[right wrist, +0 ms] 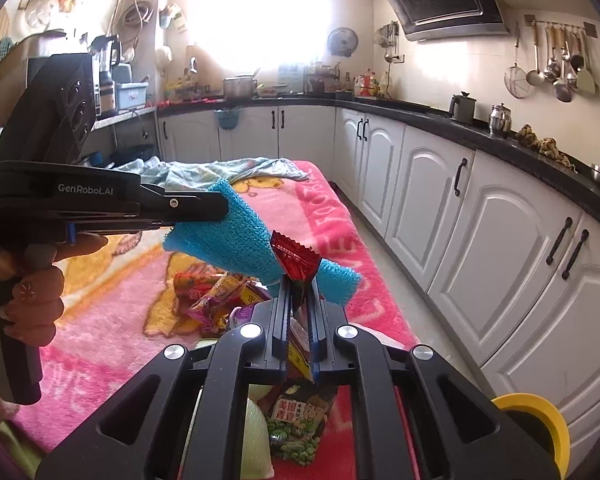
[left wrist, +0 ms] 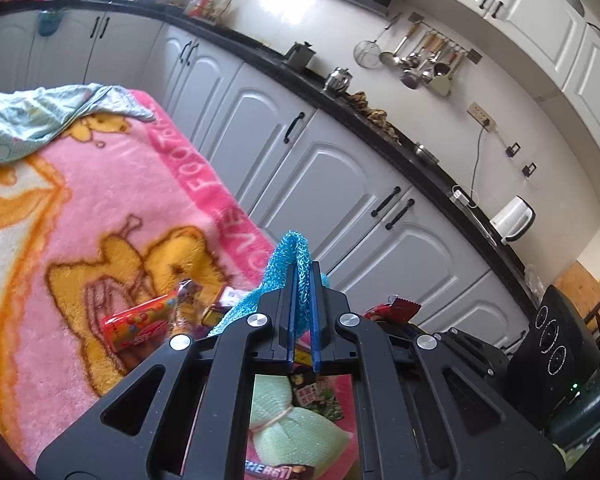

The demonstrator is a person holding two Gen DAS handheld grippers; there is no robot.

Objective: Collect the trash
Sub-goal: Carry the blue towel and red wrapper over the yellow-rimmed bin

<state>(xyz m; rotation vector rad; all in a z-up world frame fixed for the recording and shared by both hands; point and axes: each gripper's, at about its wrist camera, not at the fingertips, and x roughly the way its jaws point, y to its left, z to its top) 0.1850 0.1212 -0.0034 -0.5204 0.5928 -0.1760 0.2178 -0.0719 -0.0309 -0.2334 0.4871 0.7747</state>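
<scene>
Left gripper (left wrist: 303, 280) clamped on blue mesh cloth (right wrist: 236, 236), raised above pink blanket (left wrist: 100, 208). Right gripper (right wrist: 300, 292) pinches red wrapper (right wrist: 296, 262) just beside cloth, likely for gathering. More snack wrappers (right wrist: 216, 296) lie below, uncollected.

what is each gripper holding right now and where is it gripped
The left gripper pinches the blue mesh cloth at one end. The right gripper pinches a red wrapper near its lower part.
</scene>
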